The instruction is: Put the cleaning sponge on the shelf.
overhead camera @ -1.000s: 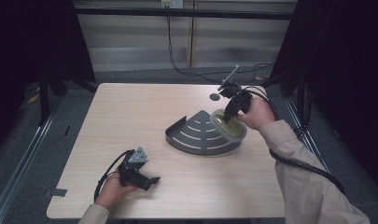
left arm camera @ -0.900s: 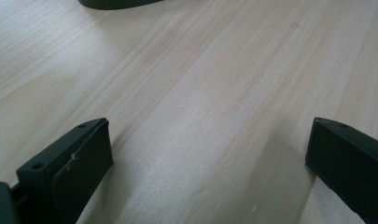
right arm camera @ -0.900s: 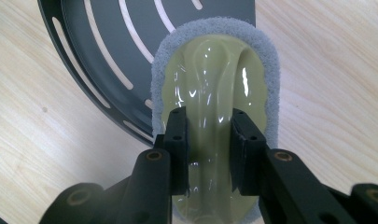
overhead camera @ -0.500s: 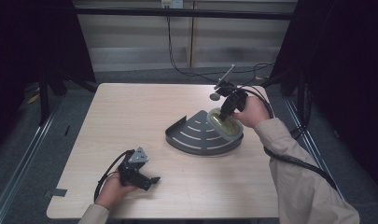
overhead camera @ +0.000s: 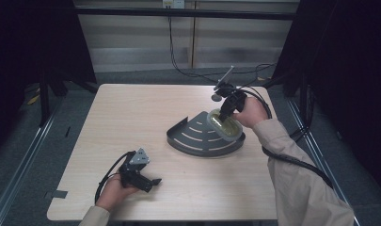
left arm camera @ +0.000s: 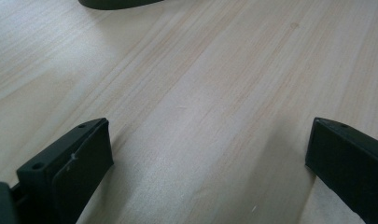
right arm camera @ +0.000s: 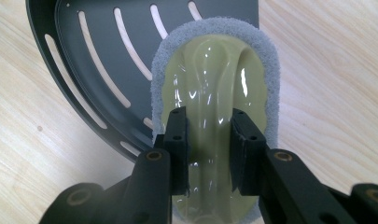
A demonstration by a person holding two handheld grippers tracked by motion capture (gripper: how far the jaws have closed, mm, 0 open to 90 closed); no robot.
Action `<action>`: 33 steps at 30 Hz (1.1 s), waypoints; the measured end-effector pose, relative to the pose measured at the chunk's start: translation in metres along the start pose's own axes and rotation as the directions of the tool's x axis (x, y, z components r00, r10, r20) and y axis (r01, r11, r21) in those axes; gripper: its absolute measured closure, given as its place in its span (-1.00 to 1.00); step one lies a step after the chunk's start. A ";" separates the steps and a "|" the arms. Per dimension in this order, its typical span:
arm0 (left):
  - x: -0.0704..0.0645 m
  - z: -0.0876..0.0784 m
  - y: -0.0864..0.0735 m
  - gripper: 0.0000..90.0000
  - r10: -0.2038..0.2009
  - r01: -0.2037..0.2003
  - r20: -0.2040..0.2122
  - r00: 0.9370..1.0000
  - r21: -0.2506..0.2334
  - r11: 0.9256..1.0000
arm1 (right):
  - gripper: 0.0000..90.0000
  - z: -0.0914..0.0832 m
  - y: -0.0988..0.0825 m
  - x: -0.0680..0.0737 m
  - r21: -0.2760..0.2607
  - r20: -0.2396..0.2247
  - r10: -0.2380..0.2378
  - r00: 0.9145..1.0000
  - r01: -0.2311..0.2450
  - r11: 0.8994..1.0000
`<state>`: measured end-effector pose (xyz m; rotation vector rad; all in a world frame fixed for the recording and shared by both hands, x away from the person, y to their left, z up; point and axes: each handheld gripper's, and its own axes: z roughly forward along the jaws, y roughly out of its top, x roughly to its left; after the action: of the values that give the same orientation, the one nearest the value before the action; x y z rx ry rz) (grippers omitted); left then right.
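Note:
My right gripper (right arm camera: 209, 140) is shut on the raised grip of a scrubbing pad (right arm camera: 214, 84), a pale yellow-green plastic top with a grey abrasive layer beneath. The pad (overhead camera: 224, 125) is held over the right part of a dark grey fan-shaped slotted tray (overhead camera: 197, 136) near the table's right side, and I cannot tell whether it touches the tray (right arm camera: 88, 51). My left gripper (overhead camera: 148, 183) rests low at the table's front left, held by a hand. Its jaws stand wide apart over bare wood (left arm camera: 210, 140) with nothing between them.
The light wooden table (overhead camera: 131, 117) has free room at left and back. A small dark round object (overhead camera: 216, 97) lies beyond the tray. Cables (overhead camera: 291, 160) trail from the right gripper off the right edge. The tray's edge (left arm camera: 116, 3) appears at the top of the left gripper view.
My right hand has shifted slightly with the scrubbing pad over the tray's right part. The left hand and its gripper stayed where they were.

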<state>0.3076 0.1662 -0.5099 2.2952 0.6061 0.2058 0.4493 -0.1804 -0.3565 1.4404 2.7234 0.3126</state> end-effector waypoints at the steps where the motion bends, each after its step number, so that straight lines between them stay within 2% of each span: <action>1: 0.000 0.000 0.000 -1.00 -0.001 0.001 0.001 1.000 -0.001 1.000 | 0.59 0.001 0.001 0.000 0.000 0.001 -0.001 1.000 0.001 1.000; 33: 0.000 0.000 0.000 -1.00 0.000 0.000 0.000 1.000 0.000 1.000 | 0.59 0.032 0.004 -0.004 0.018 -0.018 -0.020 1.000 0.020 1.000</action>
<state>0.3076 0.1662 -0.5100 2.2955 0.6060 0.2057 0.4594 -0.1763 -0.3875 1.4204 2.7595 0.3025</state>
